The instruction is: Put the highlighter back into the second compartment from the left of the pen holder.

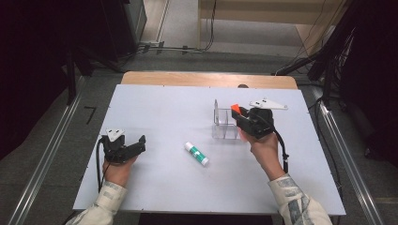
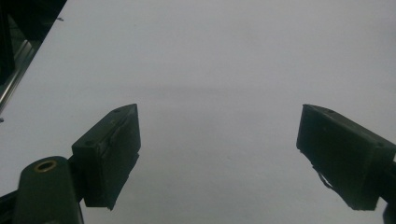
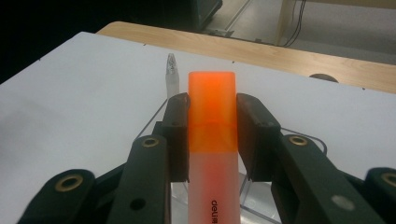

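Right hand-held gripper (image 3: 212,135): jaws partly closed, pads pressed on both sides of an orange highlighter (image 3: 212,140), cap end pointing away, held above a clear acrylic organizer (image 1: 224,125) on the white counter (image 1: 164,187). Left hand-held gripper (image 2: 219,154): jaws spread wide, nothing between them, low over bare counter near the left edge. Glue stick (image 1: 196,153) lying on the counter between both, touched by neither.

Both sleeves (image 1: 294,197) are pale cloth with a faint greyish pattern, perhaps checks. Each black gripper, left (image 1: 139,142) and right (image 3: 212,140), carries a pale three-cornered plate (image 1: 268,104), brass-ringed pivot holes and a trailing black cable (image 1: 283,152).
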Demonstrator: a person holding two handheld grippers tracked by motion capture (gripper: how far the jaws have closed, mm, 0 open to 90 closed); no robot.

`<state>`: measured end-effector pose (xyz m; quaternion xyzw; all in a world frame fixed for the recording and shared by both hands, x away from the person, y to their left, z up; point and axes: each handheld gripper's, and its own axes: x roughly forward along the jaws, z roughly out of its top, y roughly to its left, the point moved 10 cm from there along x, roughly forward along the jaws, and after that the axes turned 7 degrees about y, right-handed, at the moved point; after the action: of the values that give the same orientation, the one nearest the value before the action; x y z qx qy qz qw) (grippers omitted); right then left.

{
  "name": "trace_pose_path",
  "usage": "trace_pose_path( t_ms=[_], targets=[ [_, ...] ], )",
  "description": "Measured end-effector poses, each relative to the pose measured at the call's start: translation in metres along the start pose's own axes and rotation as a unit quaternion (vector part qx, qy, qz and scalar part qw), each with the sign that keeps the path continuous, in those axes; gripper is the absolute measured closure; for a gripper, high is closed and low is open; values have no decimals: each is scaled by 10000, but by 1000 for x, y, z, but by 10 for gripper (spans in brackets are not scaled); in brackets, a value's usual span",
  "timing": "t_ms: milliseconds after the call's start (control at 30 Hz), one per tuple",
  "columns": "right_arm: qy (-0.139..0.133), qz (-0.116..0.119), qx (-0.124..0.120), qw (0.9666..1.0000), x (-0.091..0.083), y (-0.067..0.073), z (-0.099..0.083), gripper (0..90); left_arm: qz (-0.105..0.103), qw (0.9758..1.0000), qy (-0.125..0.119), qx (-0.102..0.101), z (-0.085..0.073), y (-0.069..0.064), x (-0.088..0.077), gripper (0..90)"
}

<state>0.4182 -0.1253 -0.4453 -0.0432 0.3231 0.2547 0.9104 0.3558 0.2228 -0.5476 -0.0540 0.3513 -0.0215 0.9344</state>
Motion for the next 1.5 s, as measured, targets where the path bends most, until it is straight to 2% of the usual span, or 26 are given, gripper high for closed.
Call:
trace_pose_path(
  t_ms=[667,1500],
  targets=[
    [-88,-66,53,9999,8,-4,20,651,-6,10000,-3,3,0,0,0,140],
    [-90,-242,210,9994,42,-14,41,651,-23,10000,5,2,0,1,0,140]
  ],
)
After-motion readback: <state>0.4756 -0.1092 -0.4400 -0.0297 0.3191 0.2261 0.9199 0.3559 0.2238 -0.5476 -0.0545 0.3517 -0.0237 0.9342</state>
